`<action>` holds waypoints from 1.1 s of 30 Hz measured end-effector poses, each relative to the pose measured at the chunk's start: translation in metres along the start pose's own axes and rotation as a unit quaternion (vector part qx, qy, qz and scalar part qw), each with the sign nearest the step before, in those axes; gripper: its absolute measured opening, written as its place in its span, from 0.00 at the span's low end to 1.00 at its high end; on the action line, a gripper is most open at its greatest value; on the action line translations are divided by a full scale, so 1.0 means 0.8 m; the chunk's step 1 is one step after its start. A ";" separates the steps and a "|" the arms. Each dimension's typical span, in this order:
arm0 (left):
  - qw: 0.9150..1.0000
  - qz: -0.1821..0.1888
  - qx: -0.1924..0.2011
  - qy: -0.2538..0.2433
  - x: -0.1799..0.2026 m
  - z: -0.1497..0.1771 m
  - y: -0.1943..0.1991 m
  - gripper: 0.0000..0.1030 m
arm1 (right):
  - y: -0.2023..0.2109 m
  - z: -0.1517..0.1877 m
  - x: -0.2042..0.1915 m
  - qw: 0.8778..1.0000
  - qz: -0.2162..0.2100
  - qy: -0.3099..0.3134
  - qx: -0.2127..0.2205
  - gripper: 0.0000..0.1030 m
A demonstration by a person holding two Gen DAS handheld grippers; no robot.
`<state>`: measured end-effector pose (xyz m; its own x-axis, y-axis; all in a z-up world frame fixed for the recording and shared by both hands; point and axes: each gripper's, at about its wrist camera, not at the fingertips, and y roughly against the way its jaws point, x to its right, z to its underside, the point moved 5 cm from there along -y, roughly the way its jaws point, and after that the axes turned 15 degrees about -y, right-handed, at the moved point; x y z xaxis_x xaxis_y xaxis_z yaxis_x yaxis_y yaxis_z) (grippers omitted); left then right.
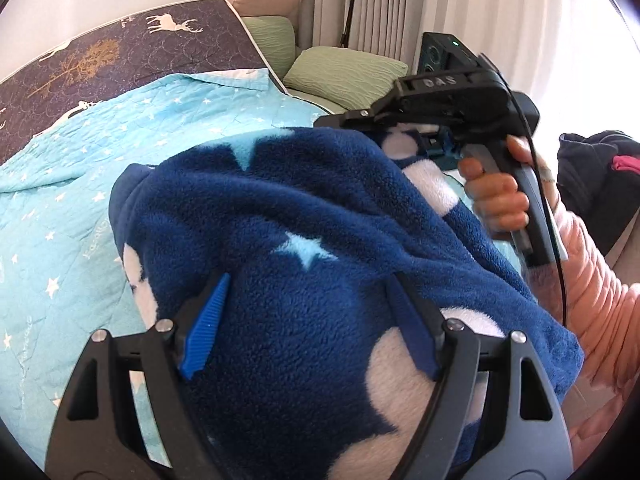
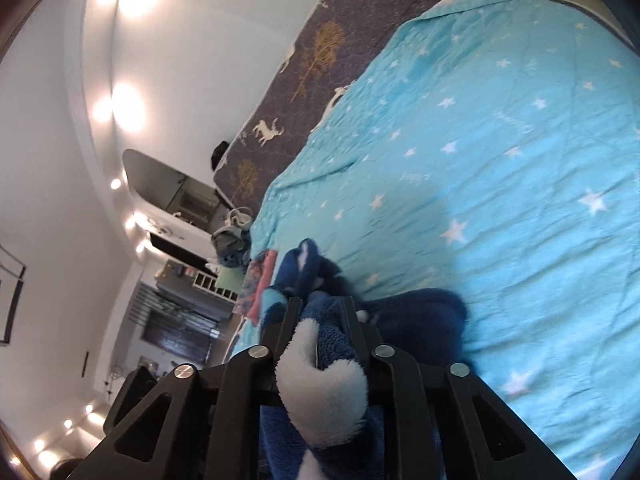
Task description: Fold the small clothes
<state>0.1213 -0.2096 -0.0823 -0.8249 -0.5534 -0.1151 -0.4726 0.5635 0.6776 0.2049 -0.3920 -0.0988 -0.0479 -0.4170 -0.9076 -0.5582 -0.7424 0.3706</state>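
A dark blue fleece garment [image 1: 304, 216] with white patches and light blue stars hangs between the two grippers above the bed. In the left wrist view my left gripper [image 1: 308, 284] has its jaws wide apart with the fleece bunched between and over them; the blue fingertips [image 1: 208, 320] show at its sides. My right gripper [image 1: 400, 120], held by a hand in a pink sleeve, grips the garment's far edge. In the right wrist view the right gripper [image 2: 320, 304] is shut on a fold of the fleece [image 2: 324, 392], tilted sideways over the bed.
A turquoise star-print quilt [image 1: 120, 140] covers the bed, over a dark deer-print cover [image 1: 100, 52]. Green pillows [image 1: 344, 72] lie at the head by the curtains. A pile of folded clothes [image 2: 260, 276] sits at the bed's far edge. A dark garment [image 1: 592, 184] lies at right.
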 end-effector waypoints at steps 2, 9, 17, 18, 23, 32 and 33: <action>1.000 -0.002 0.001 -0.002 0.001 0.001 0.000 0.77 | -0.006 -0.014 -0.001 1.000 0.011 0.010 0.001 0.13; 1.000 -0.012 -0.002 -0.008 0.008 0.000 -0.001 0.77 | -0.041 -0.076 0.013 1.000 0.028 0.003 0.009 0.07; 1.000 -0.014 0.000 -0.009 0.009 -0.001 -0.002 0.77 | 0.040 -0.019 0.044 0.997 0.077 -0.004 0.013 0.54; 1.000 -0.014 0.000 -0.009 0.009 0.000 -0.001 0.77 | 0.051 -0.008 0.052 0.995 0.094 -0.006 0.015 0.55; 1.000 -0.015 -0.004 -0.009 0.011 -0.003 -0.006 0.78 | 0.047 0.032 0.083 0.995 0.082 -0.057 -0.014 0.41; 0.999 -0.035 -0.033 -0.022 0.000 -0.021 0.017 0.79 | 0.041 0.020 0.041 0.979 0.195 -0.005 0.065 0.20; 0.998 -0.047 -0.029 -0.026 -0.003 -0.026 0.021 0.79 | 0.053 0.024 0.017 0.973 0.210 0.031 0.091 0.24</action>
<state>0.1217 -0.2116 -0.0561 -0.7929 -0.5696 -0.2164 -0.5318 0.4735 0.7022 0.1643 -0.4193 -0.0992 -0.2564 -0.6989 -0.6677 -0.6371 -0.3972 0.6605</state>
